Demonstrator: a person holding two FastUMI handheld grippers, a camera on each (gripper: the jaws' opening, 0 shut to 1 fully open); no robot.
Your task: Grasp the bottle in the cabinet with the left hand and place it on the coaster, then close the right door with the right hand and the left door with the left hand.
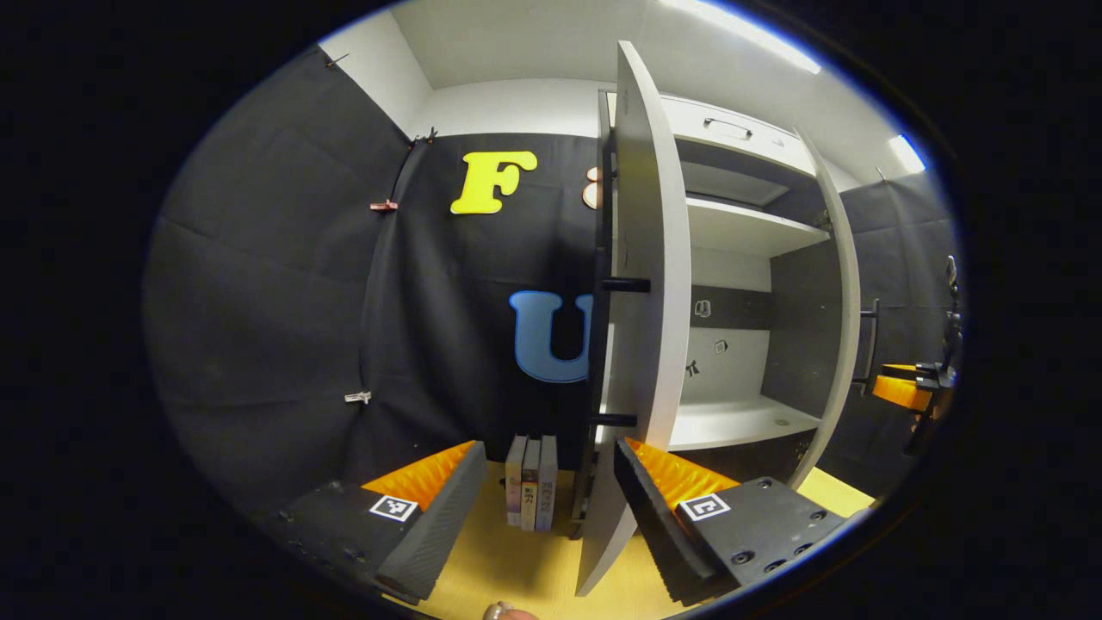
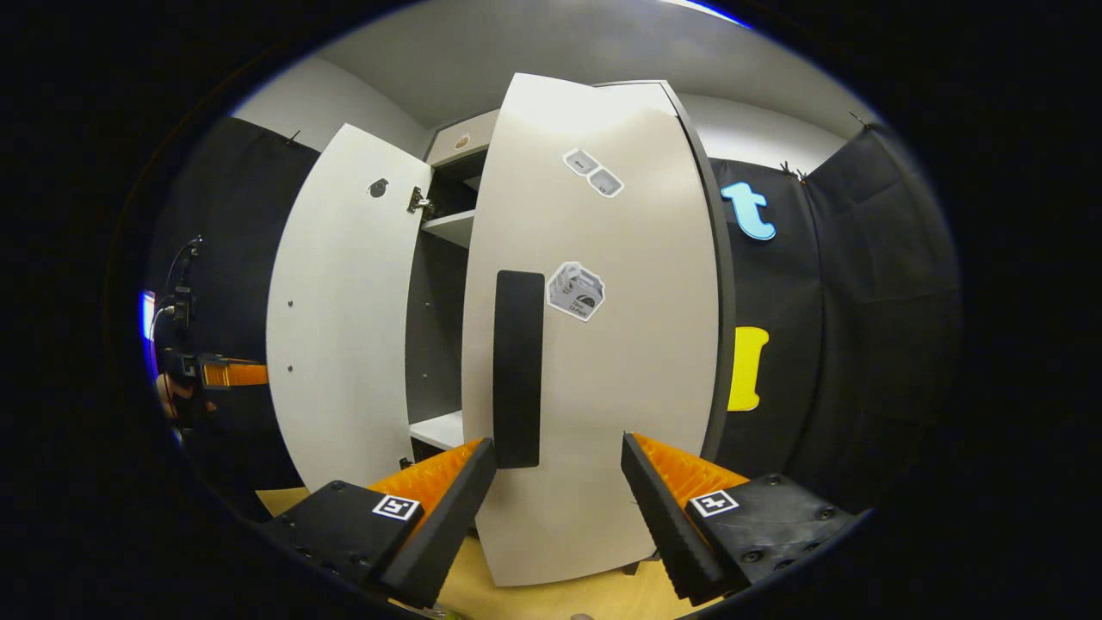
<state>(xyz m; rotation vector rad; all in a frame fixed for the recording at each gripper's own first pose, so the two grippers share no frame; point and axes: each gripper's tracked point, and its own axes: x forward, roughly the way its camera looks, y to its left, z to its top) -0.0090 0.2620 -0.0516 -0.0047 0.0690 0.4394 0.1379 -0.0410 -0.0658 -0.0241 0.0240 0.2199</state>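
Observation:
The cabinet's left door [image 1: 641,258] stands open, edge-on to me, its two black handle posts [image 1: 624,284] pointing left. My left gripper [image 1: 549,448] is open just in front of that edge, which rises beside the right finger. The lower shelf [image 1: 732,422] inside looks bare. In the right gripper view, the right door [image 2: 603,362] faces me, partly swung in, with its long black handle [image 2: 517,370] above the gap of my open right gripper [image 2: 558,441]. The left door's inner face [image 2: 344,319] shows beyond it.
Three books [image 1: 530,482] stand upright on the yellow tabletop [image 1: 508,560], left of the left door. The right door [image 1: 848,301] and the other gripper [image 1: 904,389] lie at the far right. In the right gripper view, the other gripper [image 2: 219,375] is far left.

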